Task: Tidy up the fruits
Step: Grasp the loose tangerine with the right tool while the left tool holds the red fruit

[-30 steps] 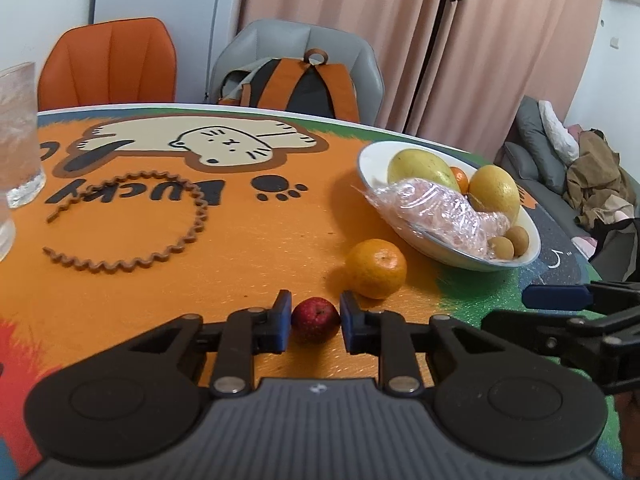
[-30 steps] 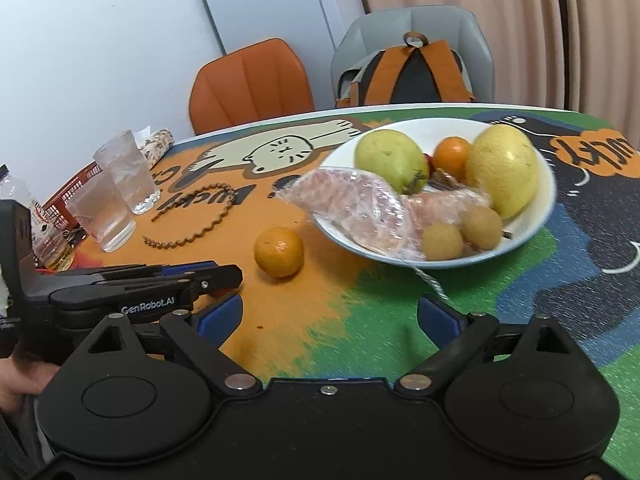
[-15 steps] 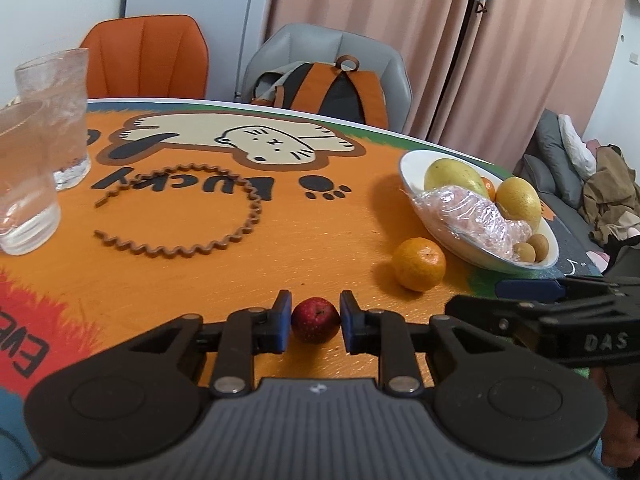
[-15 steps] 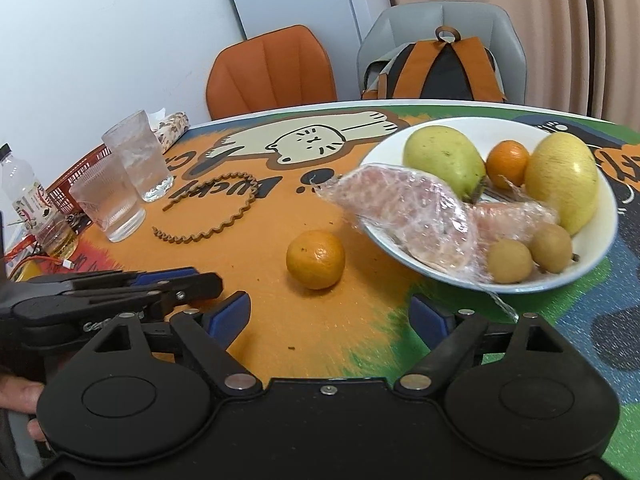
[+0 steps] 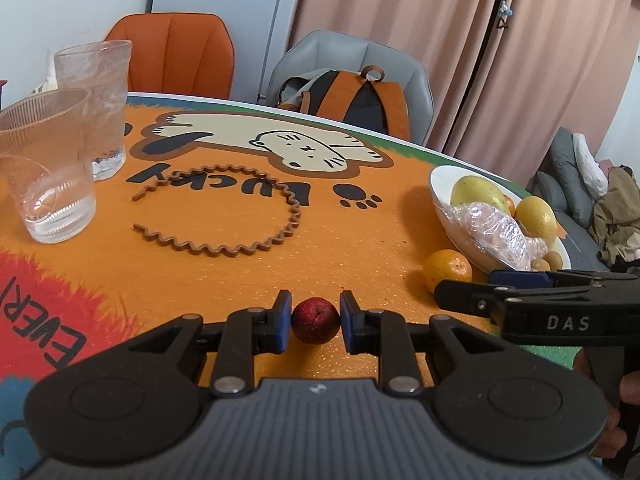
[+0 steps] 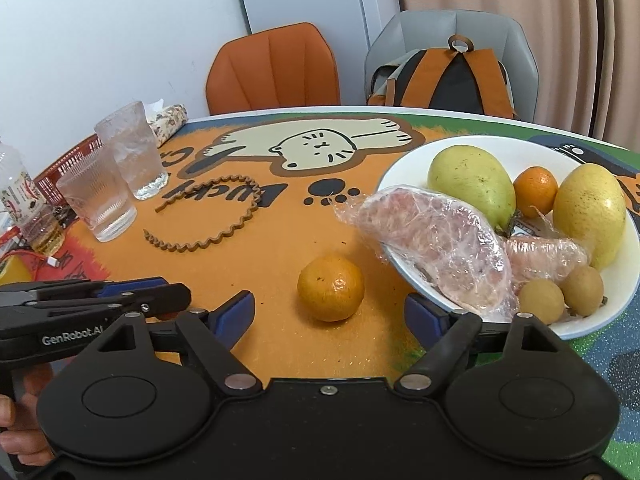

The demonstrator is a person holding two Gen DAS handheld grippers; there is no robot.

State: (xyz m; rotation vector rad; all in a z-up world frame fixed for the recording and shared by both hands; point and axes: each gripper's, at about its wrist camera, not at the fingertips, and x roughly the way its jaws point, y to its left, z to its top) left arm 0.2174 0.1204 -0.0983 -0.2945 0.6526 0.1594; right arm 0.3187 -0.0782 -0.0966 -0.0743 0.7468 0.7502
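Between my left claw's (image 5: 315, 321) fingers sits the small fruit (image 5: 315, 319). Ahead of it and to the left stand two glasses (image 5: 48, 168), with the wavy ring (image 5: 224, 216) lying ahead between. My right claw (image 6: 330, 314) has the mandarin (image 6: 331, 287) just ahead between its spread fingers; the bowl (image 6: 404, 168) lies ahead to its right, holding more fruit.

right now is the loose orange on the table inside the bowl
No, the orange sits on the table mat beside the white bowl, between the open right gripper fingers' line of sight.
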